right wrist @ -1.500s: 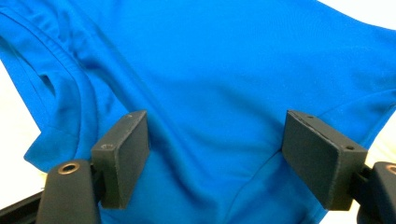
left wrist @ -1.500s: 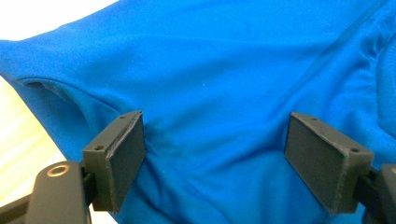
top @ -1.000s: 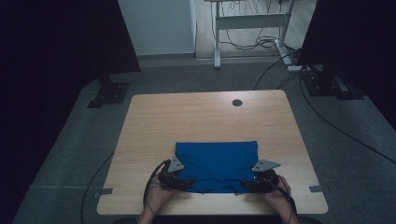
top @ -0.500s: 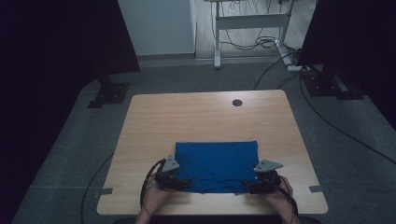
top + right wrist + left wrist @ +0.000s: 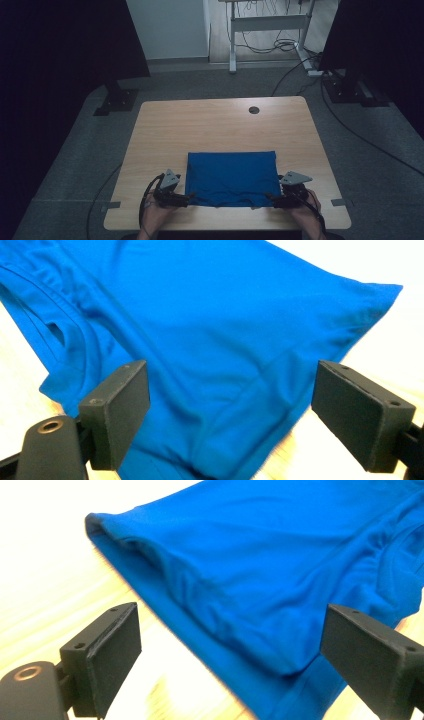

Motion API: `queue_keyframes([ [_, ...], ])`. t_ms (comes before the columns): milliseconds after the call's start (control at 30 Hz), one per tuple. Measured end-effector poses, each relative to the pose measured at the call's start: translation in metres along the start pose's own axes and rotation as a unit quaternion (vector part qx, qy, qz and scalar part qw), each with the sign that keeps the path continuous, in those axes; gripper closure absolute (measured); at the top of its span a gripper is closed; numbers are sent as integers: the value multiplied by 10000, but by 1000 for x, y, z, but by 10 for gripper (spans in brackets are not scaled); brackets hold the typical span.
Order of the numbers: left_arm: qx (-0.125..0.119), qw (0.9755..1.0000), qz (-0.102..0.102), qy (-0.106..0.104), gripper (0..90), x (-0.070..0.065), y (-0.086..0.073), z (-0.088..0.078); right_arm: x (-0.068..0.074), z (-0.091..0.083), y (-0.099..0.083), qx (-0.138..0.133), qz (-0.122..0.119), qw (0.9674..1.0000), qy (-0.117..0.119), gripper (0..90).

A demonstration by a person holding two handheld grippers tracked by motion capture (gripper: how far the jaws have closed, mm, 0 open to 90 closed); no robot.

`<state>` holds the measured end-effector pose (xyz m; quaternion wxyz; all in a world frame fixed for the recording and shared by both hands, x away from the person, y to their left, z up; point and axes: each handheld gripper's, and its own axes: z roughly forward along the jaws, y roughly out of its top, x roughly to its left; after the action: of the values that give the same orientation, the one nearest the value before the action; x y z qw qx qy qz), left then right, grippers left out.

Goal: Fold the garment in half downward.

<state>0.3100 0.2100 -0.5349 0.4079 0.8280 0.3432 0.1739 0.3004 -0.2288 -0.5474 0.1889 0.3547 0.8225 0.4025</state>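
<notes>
Left tool (image 5: pixel 188 199): black two-jaw tool with a grey three-cornered plate on top, held in the person's left hand (image 5: pixel 159 216) at the near edge of the desk; its tips point toward the lower left corner of the cloth; in the left gripper view (image 5: pixel 227 665) the jaws stand spread wide, having just been opening; the cloth's folded edge runs between them, and the pads do not press on it

Right tool (image 5: pixel 267 198): black two-jaw tool with the same kind of grey plate, held in the person's right hand (image 5: pixel 306 210); its tips point at the lower right corner of the cloth; in the right gripper view (image 5: pixel 230 415) the jaws stand spread wide, having just been opening; cloth lies between and ahead of them, free of the pads

Cloth: bright blue folded fabric garment (image 5: pixel 231 177), lying flat on the desk between the two tools; just ahead of each tool's tips; a stitched hem and a rounded opening show at the far left in the right gripper view (image 5: pixel 55 330); soft creases near the left tool (image 5: pixel 200 595)

Desk: pale wooden rectangular desk (image 5: pixel 210 125), bare beyond the cloth, away from both tools; a small round dark hole (image 5: pixel 254 109) sits near its far edge, well apart from the tools

Cables: a dark cable (image 5: pixel 145 197) loops from the left tool over the hand
</notes>
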Motion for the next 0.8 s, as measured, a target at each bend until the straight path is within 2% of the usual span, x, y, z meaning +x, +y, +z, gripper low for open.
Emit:
queue_keyframes([
  [300, -52, 9997, -177, 176, 96, 10, -12, -17, -11, -16, -13, -27, 183, 9997, -188, 155],
  [533, 10, 9989, -342, 314, 94, 19, -25, -26, -22, -26, -26, 37, 359, 9986, -378, 153],
  [800, 278, 9975, -437, 472, 94, 28, -40, -30, -37, -35, -43, 227, 534, 9960, -673, 154],
])
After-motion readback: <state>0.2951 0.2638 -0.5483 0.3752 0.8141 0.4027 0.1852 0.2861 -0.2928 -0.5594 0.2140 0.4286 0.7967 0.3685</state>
